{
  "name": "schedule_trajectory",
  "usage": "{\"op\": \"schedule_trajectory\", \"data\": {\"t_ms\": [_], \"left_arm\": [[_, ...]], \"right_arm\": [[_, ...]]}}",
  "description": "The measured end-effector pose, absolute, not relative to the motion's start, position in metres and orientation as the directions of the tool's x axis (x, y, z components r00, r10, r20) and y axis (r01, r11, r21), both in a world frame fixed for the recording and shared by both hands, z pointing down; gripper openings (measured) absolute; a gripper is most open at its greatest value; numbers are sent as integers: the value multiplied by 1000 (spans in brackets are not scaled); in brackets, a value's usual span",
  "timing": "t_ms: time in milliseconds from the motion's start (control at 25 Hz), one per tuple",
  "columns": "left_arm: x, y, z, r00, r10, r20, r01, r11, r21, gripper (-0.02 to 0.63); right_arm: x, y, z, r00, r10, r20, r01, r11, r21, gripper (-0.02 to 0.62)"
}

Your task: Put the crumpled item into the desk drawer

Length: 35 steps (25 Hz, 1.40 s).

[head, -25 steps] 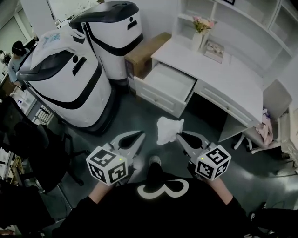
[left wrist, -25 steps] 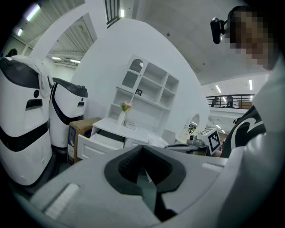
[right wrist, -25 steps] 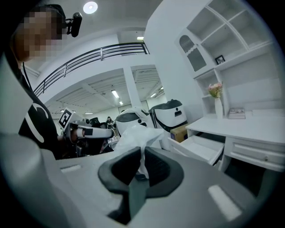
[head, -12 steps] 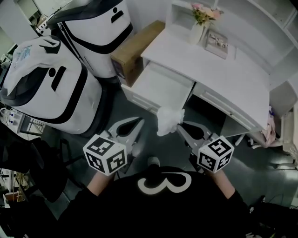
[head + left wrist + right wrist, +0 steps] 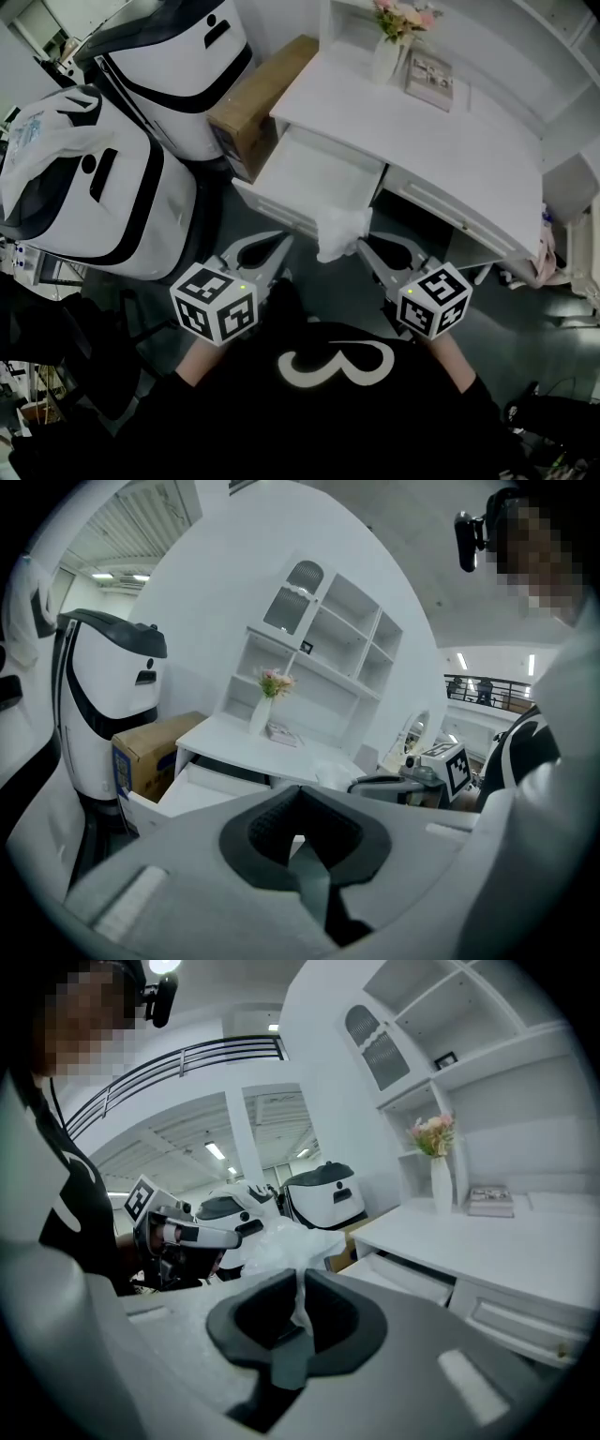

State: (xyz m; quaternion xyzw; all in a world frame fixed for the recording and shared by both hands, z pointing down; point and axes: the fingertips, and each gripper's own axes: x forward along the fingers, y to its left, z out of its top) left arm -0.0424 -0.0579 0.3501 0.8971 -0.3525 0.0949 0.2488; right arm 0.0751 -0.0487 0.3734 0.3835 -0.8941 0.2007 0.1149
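**Item 1. Crumpled item** (image 5: 338, 231): white, thin and wrinkled. It lay at centre frame in the head view, held in the air and seen against the near right corner of the drawer front, not inside the drawer.

**Item 2. Right gripper** (image 5: 362, 247): lower centre-right. Its jaws were pinched on a fold of the crumpled item, which bunched up above the tips in the right gripper view (image 5: 289, 1241). Its marker cube (image 5: 434, 300) sat toward the person.

**Item 3. Left gripper** (image 5: 280, 243): lower centre-left, just beside the crumpled item but apart from it. The tips were pressed together with nothing between them, as its own view showed (image 5: 299, 790).

**Item 4. Desk drawer** (image 5: 314, 173): white, pulled out, with a bare interior, at upper centre.

**Item 5. Desk** (image 5: 450, 150): white, at upper right. A vase of pink flowers (image 5: 389, 42) and a small book (image 5: 429, 75) stood on its far side.

**Item 6. Cardboard box** (image 5: 258, 103): brown, touching the desk's left end.

**Item 7. Two white machines**: black trim, at upper left (image 5: 112, 187).
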Motion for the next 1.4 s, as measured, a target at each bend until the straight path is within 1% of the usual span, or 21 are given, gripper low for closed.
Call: {"op": "schedule_trajectory", "data": {"t_ms": [280,560,800,1400], "left_arm": [[-36,-104,370,760,-519,391,-648,-654,390,10],[-38,-167,401,763,-457,456,-635,-660,401,11],[-39,-221,418,767,-426,480,-624,-672,399,10],[-35,-294,471,781,-323,534,-586,-672,452,10]], "right_arm": [[78,-95,390,-648,-666,370,-761,584,-284,32],[79,-156,415,-604,-683,411,-797,525,-299,32],[71,-206,428,-585,-684,437,-811,508,-291,32],[59,-285,488,-539,-624,565,-838,464,-286,32]]}}
